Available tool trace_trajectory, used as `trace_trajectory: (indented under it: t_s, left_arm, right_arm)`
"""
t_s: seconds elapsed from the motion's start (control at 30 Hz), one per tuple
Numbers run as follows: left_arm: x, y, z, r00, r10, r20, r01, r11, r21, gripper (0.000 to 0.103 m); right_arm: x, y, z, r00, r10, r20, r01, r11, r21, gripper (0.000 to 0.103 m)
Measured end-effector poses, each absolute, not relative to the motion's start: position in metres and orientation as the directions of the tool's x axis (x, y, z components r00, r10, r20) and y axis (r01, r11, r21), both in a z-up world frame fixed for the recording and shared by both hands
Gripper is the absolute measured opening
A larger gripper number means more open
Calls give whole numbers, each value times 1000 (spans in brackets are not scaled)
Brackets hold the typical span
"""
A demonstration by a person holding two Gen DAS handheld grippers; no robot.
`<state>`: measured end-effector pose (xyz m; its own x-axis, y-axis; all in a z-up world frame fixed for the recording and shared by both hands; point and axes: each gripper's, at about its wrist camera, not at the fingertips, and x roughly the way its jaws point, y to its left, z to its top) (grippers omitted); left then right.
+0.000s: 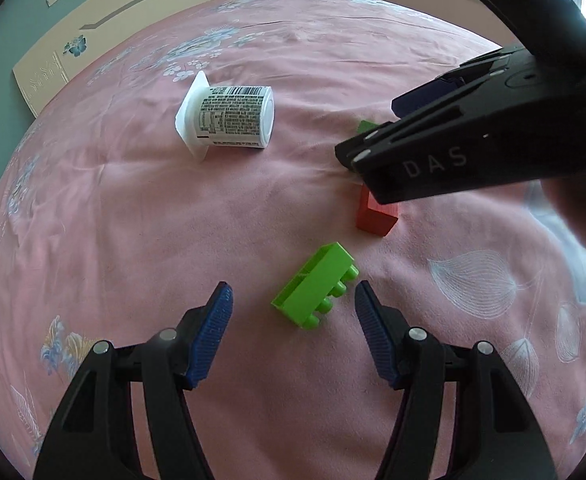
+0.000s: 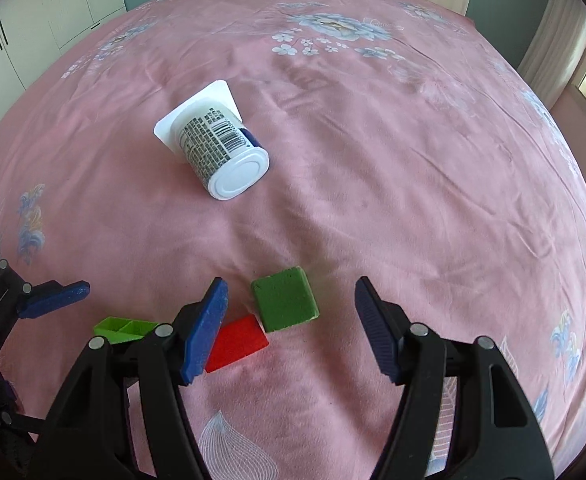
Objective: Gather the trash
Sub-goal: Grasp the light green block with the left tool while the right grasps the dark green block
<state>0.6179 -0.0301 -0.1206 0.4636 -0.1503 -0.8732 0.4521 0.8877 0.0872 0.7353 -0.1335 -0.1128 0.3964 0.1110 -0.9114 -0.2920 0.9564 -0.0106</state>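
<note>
Trouble, as I judged it, lay in how closely the toys sat to your tools while the real trash lay farther off. Your left gripper (image 1: 293, 308) was spread wide with nothing between its ribbed blue pads (image 1: 213, 332), and the lime building brick (image 1: 317, 290) lay right between the fingertips; closing there would have collected a toy, not rubbish. Your right gripper (image 2: 291, 308) was likewise spread and empty, hovering over the green cube (image 2: 285, 300) with the red block (image 2: 237, 342) half hidden under its left finger, so the same mistake threatened on that side. You also had both tools close together, and crossing toward one target could have knocked them into each other.

What you wanted was the white cup (image 1: 227, 118), lying on its side near the middle of the pink bedspread (image 1: 133, 220), well apart from both tools, its flanged rim turned away from the right camera and its flat base toward it. It looked like thin, smooth plastic with a printed label and barcode: round, so it might have rolled on a nudge, and light enough to buckle under a hard squeeze. The bedspread was soft, creased, floral fabric that would have given under pressure. The blocks looked rigid, the cube matte and grainy, the brick glossy and studded
</note>
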Motion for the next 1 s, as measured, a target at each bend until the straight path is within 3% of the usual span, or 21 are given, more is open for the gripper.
trace_trajectory:
  t_s: [0.1, 0.2, 0.27, 0.3, 0.37, 0.4, 0.7, 1.0]
  left_arm:
    - [623, -32, -129, 460, -152, -875, 451, 889, 82, 66]
    - [626, -35, -131, 464, -170, -869, 463, 883, 74, 60]
    - [628, -37, -130, 460, -188, -868, 467, 882, 56, 41]
    - [628, -38, -131, 456, -188, -870, 462, 885, 50, 38]
    - [629, -40, -133, 447, -195, -873, 450, 892, 31, 23]
    - [627, -40, -133, 447, -205, -871, 450, 893, 21, 23]
    - [604, -28, -106, 483, -162, -860, 398, 916, 51, 23]
    - [546, -5, -18, 575, -119, -810, 349, 931, 110, 23]
  right_arm:
    - [746, -135, -127, 378, 114, -919, -282, 959, 3, 64]
    - [749, -136, -133, 381, 99, -919, -277, 961, -11, 53]
    - [749, -137, -132, 386, 102, -917, -276, 961, -9, 47]
    - [748, -138, -132, 385, 99, -917, -273, 962, -10, 43]
    - [746, -139, -132, 384, 99, -918, -269, 963, -8, 37]
    - [745, -139, -131, 384, 95, -918, -267, 964, -12, 31]
    - [715, -142, -99, 422, 93, -902, -248, 969, -16, 31]
    - [632, -133, 8, 525, 114, -843, -307, 949, -63, 31]
